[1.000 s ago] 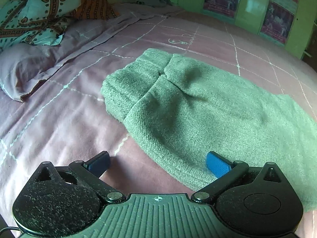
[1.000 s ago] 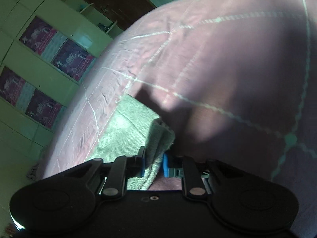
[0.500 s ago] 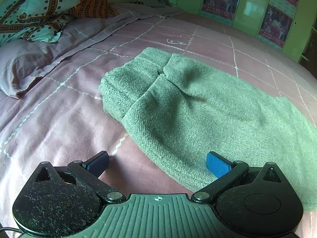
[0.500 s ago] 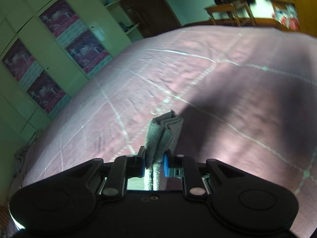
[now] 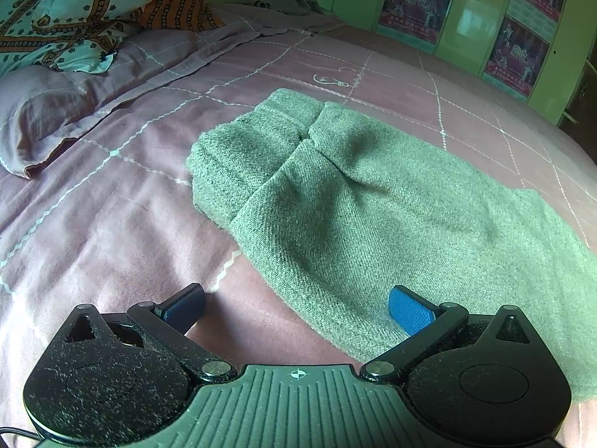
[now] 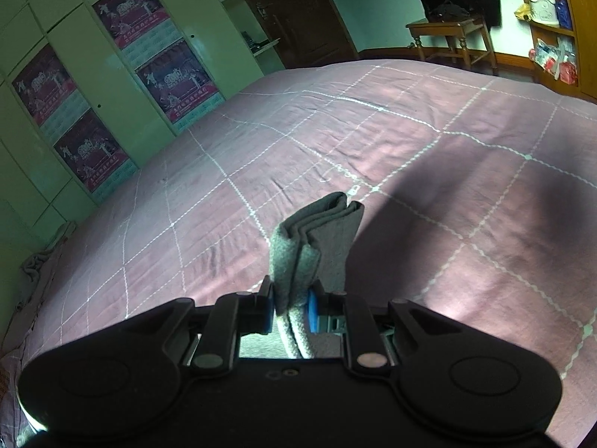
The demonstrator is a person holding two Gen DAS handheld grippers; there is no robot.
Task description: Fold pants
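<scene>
While the fold hangs half made, here is how it stands:
Right claw: right gripper [image 6: 290, 311] is clamped hard on a bunched, layered end of the grey-green knitted wool pants [image 6: 315, 239], which stick up just ahead of its blue pads with the bed well below.
Left claw: left gripper [image 5: 296, 304] gapes wide and holds nothing; the pants [image 5: 373, 209] lie flat just ahead of it and to its right, one blue pad [image 5: 408, 313] over the near edge.
Pants: already doubled lengthwise by the look of it, thick rolled end farthest from the left claw.
Risk: several layers in one narrow pinch, so an inner layer could slide out and the fold land crooked.
Risk two: nothing pins the flat part, so a pull may drag it.
Surface: soft mauve bedsheet with a pale grid [image 5: 112, 231], wrinkly, likely grippy.
Room: patterned teal-and-orange pillows [image 5: 74, 11] far ahead-left of the left claw; green cupboards with posters [image 6: 93, 112]; a wooden stool [image 6: 451, 39] beyond.
</scene>
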